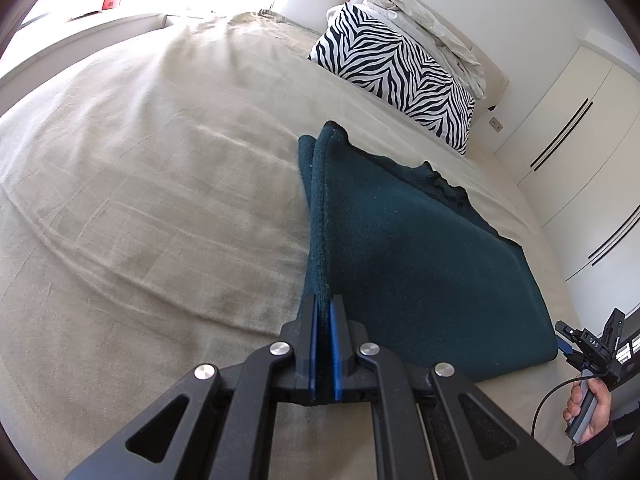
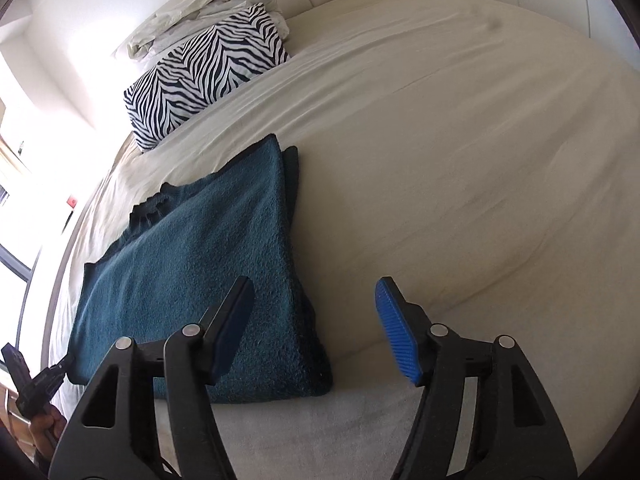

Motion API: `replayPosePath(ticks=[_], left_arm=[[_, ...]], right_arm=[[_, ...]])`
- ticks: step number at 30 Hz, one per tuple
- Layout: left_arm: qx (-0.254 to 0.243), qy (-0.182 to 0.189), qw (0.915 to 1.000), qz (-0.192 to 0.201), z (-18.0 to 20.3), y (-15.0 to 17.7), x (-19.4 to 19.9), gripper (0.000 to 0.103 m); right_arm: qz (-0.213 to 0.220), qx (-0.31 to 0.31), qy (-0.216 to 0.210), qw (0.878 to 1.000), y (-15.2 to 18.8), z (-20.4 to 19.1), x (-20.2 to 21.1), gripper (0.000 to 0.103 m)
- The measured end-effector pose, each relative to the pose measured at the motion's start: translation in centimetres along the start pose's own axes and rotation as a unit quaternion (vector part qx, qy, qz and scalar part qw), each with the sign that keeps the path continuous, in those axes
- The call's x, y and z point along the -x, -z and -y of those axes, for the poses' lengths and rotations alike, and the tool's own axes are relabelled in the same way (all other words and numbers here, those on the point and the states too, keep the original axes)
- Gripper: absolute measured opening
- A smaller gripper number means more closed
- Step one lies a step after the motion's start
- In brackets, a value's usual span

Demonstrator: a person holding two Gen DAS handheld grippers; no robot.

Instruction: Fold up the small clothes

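Lying folded on the bed (image 2: pixel 440 140), the teal garment (image 2: pixel 208 264) sits near its edge, below the zebra pillow (image 2: pixel 200 76), and we judge the fold mostly done. Our left gripper (image 1: pixel 325 320) is closed tight at the garment's near corner; dark cloth appears between the blue pads, so we read it as pinching that layered edge, probably to keep the layers aligned. Our right gripper (image 2: pixel 316 320) stands open with nothing gripped, one finger over the garment's lower right corner and the other over bare sheet, as if straddling that edge.

From the left wrist we see the stacked layers along the fold and the right hand (image 1: pixel 592 408) on its handle. Only the right wrist view shows the garment's ribbed neckline clearly and its squared outline.
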State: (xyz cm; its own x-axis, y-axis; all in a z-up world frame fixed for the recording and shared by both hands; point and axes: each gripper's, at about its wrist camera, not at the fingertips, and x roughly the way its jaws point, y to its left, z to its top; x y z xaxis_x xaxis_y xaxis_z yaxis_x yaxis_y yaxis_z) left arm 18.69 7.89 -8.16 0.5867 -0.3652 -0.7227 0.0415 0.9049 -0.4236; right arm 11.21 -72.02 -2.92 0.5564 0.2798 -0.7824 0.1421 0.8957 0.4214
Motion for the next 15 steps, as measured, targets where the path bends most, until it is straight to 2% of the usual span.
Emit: replayPosePath(ticks=[1, 5, 7, 10, 15], left_arm=[[0.0, -0.001, 1.0, -0.001, 0.0, 0.0, -0.1, 0.007], [-0.002, -0.001, 1.0, 0.0, 0.0, 0.0, -0.1, 0.007], [-0.003, -0.002, 1.0, 0.001, 0.1, 0.0, 0.0, 0.007], [-0.006, -0.003, 1.0, 0.004, 0.2, 0.0, 0.1, 0.007], [-0.014, -0.005, 0.9999, 0.009, 0.5, 0.0, 0.6, 0.007]], right_arm=[[-0.012, 0.003, 0.001, 1.0, 0.1, 0.0, -0.5, 0.059], [-0.036, 0.014, 0.002, 0.999, 0.3, -0.2, -1.9, 0.024], [-0.035, 0.024, 0.002, 0.999, 0.3, -0.7, -1.9, 0.012], [-0.027, 0.059, 0.025, 0.998, 0.5, -2.3, -1.4, 0.007], [-0.003, 0.076, 0.026, 0.997, 0.5, -3.7, 0.6, 0.005]])
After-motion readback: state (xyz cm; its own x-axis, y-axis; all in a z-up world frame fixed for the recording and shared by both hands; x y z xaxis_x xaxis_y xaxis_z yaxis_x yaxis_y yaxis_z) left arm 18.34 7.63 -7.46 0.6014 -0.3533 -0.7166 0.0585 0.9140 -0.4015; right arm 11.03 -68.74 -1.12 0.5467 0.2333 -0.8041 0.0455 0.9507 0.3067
